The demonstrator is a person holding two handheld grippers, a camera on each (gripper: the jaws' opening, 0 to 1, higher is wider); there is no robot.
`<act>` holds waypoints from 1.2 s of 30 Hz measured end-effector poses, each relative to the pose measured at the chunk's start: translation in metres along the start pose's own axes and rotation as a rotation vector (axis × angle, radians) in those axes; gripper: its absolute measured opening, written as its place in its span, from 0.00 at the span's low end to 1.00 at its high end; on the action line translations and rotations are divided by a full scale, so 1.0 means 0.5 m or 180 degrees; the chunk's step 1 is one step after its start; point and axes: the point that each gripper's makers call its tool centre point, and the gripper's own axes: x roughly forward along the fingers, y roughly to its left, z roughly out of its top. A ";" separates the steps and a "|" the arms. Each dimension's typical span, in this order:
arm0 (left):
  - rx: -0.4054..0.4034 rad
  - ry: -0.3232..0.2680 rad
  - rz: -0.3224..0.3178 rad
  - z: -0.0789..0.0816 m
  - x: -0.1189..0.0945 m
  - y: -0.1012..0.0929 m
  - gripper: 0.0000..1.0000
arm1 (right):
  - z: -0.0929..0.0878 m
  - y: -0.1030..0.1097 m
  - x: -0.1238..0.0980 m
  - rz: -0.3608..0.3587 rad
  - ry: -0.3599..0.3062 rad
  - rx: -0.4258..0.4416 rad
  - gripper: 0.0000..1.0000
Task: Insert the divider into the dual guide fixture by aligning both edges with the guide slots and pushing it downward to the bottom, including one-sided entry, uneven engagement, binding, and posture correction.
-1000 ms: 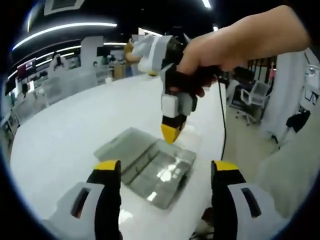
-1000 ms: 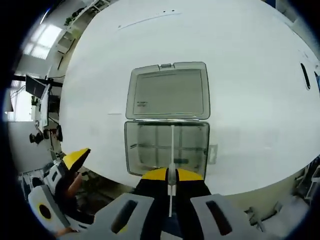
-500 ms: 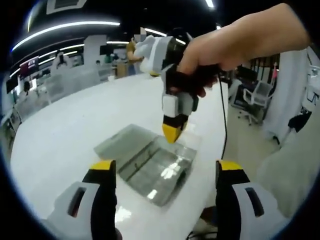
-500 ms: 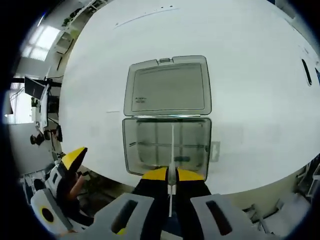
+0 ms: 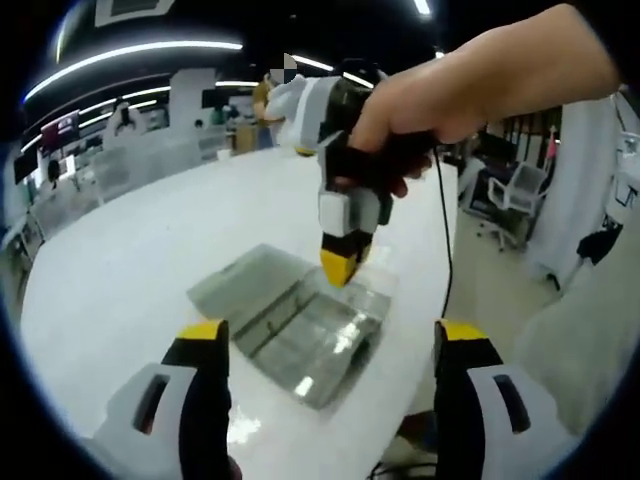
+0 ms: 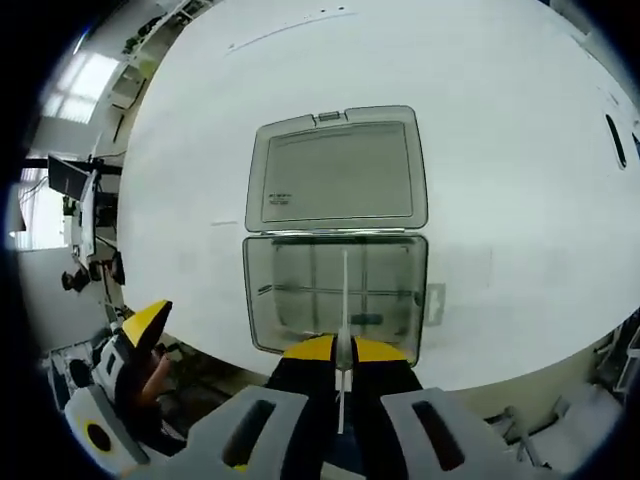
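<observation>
**Divider held edge-on above the open clear box**

A clear plastic box sits on a white table, and everything here is placed by reference to it. Its hinged lid lies flat open on the table, joined to the box along the far edge in the right gripper view. Thin partitions show through the box's clear walls, splitting the inside into compartments.

The right gripper is clenched on the divider, a thin pale plate seen edge-on as a narrow line. The yellow-tipped jaws press it from both sides. The plate runs from the jaws out over the middle of the box, in line with the box's central partition. Whether its edges sit in the guide slots cannot be told from these views.

In the left gripper view, a hand holds the right gripper pointing down at the box, its yellow tips just above the box's far side near the hinge.

The left gripper hangs apart from the box, on its near side, with its two yellow-tipped jaws spread wide and nothing between them. In the right gripper view it appears off the table edge, to the left of the box.
</observation>
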 end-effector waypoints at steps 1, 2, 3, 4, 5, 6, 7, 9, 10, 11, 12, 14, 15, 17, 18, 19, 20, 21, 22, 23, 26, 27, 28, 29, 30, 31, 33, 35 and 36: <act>-0.0001 0.0005 0.0005 -0.001 0.000 0.001 0.82 | -0.002 0.000 0.002 -0.0003 0.0009 -0.0002 0.00; -0.0005 0.0003 0.0003 0.000 0.000 0.000 0.82 | -0.002 0.000 0.002 -0.0005 0.0013 -0.0001 0.00; -0.0009 0.0003 0.0004 0.000 0.001 0.001 0.82 | -0.002 0.000 0.003 -0.0005 0.0011 0.0002 0.00; -0.0007 0.0003 0.0008 0.000 0.001 0.002 0.82 | -0.001 -0.001 0.004 -0.0007 0.0011 0.0002 0.00; -0.0010 0.0003 0.0010 -0.001 0.002 0.003 0.82 | 0.000 -0.001 0.004 -0.0007 0.0008 -0.0001 0.00; -0.0018 0.0005 0.0006 -0.001 0.003 0.003 0.82 | -0.001 -0.001 0.005 -0.0006 0.0016 0.0015 0.00; -0.0017 0.0007 0.0004 -0.001 0.003 0.003 0.82 | 0.000 -0.002 0.005 -0.0008 0.0011 0.0016 0.00; -0.0018 0.0013 0.0001 -0.003 0.004 0.004 0.82 | 0.000 -0.002 0.005 -0.0010 0.0020 0.0020 0.00; -0.0026 0.0019 -0.0003 -0.004 0.005 0.004 0.82 | 0.001 -0.003 0.006 -0.0011 0.0022 0.0023 0.00; -0.0032 0.0022 -0.0004 -0.005 0.005 0.005 0.82 | 0.002 -0.004 0.007 -0.0017 0.0023 0.0026 0.00; -0.0039 0.0024 -0.0009 -0.006 0.006 0.005 0.82 | 0.003 -0.004 0.010 -0.0012 0.0035 0.0026 0.00; -0.0045 0.0026 -0.0015 -0.006 0.007 0.005 0.82 | 0.004 -0.004 0.012 -0.0012 0.0039 0.0026 0.00; -0.0045 0.0027 -0.0018 -0.007 0.007 0.005 0.82 | 0.004 -0.005 0.014 -0.0015 0.0040 0.0019 0.00; -0.0043 0.0030 -0.0023 -0.007 0.008 0.004 0.82 | 0.003 -0.005 0.016 -0.0011 0.0051 0.0028 0.00; -0.0045 0.0032 -0.0029 -0.008 0.008 0.004 0.82 | 0.003 -0.005 0.016 -0.0014 0.0050 0.0028 0.00; -0.0045 0.0030 -0.0032 -0.007 0.009 0.004 0.82 | 0.002 -0.005 0.018 -0.0013 0.0062 0.0032 0.00; -0.0047 0.0033 -0.0033 -0.008 0.009 0.003 0.82 | 0.003 -0.005 0.018 -0.0012 0.0060 0.0031 0.00; -0.0047 0.0038 -0.0036 -0.009 0.009 0.004 0.82 | 0.004 -0.006 0.019 -0.0016 0.0062 0.0037 0.00; -0.0048 0.0036 -0.0037 -0.009 0.010 0.004 0.82 | 0.004 -0.006 0.019 -0.0013 0.0062 0.0038 0.00; -0.0052 0.0039 -0.0040 -0.010 0.010 0.004 0.82 | 0.003 -0.006 0.020 -0.0012 0.0073 0.0046 0.00; -0.0058 0.0039 -0.0039 -0.009 0.011 0.006 0.82 | 0.006 -0.007 0.021 -0.0017 0.0073 0.0045 0.00; -0.0059 0.0037 -0.0039 -0.009 0.012 0.006 0.82 | 0.006 -0.007 0.022 -0.0017 0.0073 0.0043 0.00; -0.0059 0.0039 -0.0040 -0.009 0.012 0.007 0.82 | 0.006 -0.007 0.021 -0.0019 0.0071 0.0038 0.00; -0.0059 0.0042 -0.0040 -0.010 0.012 0.007 0.82 | 0.005 -0.007 0.022 -0.0023 0.0073 0.0042 0.00; -0.0059 0.0042 -0.0040 -0.010 0.012 0.007 0.82 | 0.006 -0.008 0.023 -0.0026 0.0081 0.0044 0.00; -0.0066 0.0038 -0.0042 -0.010 0.012 0.008 0.82 | 0.006 -0.009 0.024 -0.0025 0.0085 0.0049 0.00; -0.0070 0.0040 -0.0037 -0.010 0.012 0.010 0.82 | 0.006 -0.008 0.025 -0.0024 0.0085 0.0052 0.00; -0.0081 0.0041 -0.0035 -0.011 0.012 0.011 0.82 | 0.005 -0.007 0.027 -0.0031 0.0089 0.0042 0.00; -0.0081 0.0046 -0.0034 -0.012 0.012 0.012 0.82 | 0.005 -0.006 0.028 -0.0026 0.0090 0.0042 0.00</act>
